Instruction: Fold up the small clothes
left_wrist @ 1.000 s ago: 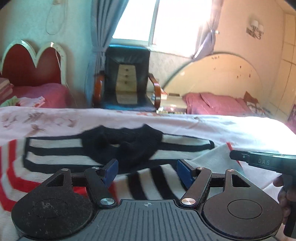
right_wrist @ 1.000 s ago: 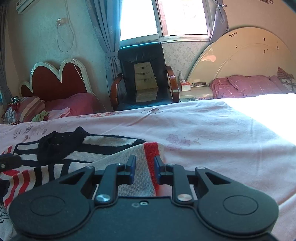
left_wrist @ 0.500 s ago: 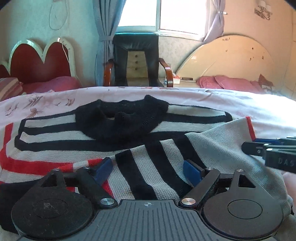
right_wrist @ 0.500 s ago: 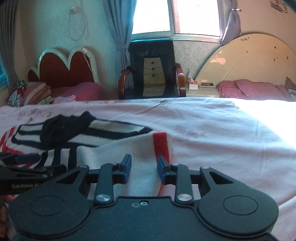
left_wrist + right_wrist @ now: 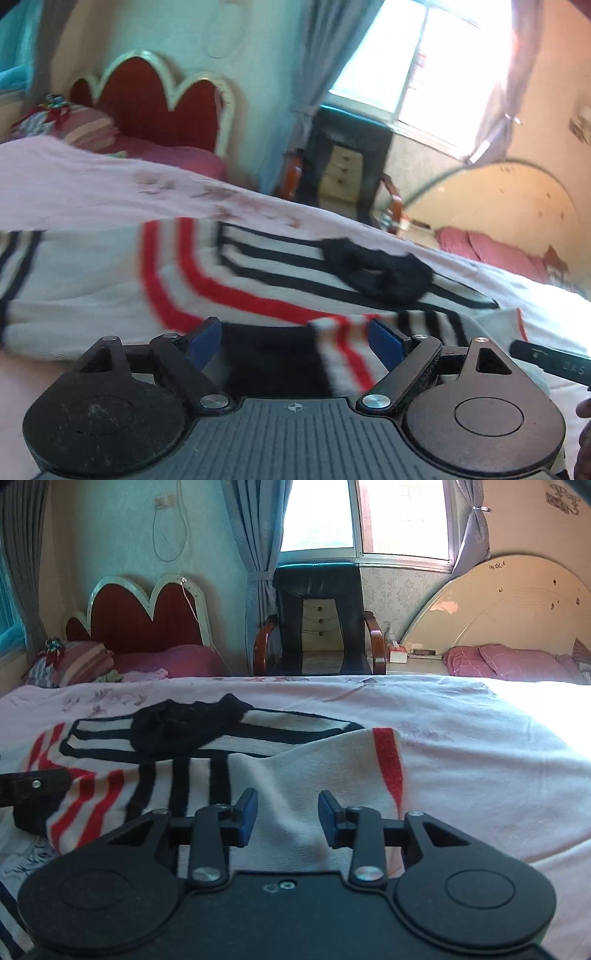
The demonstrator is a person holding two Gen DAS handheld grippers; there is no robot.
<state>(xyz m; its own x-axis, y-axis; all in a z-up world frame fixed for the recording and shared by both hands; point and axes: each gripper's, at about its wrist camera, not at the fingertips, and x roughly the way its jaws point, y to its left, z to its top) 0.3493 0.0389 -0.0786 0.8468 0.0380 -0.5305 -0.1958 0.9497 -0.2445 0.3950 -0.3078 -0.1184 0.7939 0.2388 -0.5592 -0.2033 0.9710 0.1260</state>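
Knitwear lies on the pink flowered bedsheet (image 5: 461,738): a soft white sweater with black and red stripes (image 5: 295,760), one sleeve folded across. Left gripper (image 5: 295,341) and right gripper (image 5: 288,812) both stand apart, holding nothing. It looks light and floppy; I would pinch the red cuff (image 5: 388,760).

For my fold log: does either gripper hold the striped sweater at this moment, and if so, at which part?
Nothing is held. The left gripper and the right gripper both stand open over the striped sweater, which lies on the bed with one side folded over.
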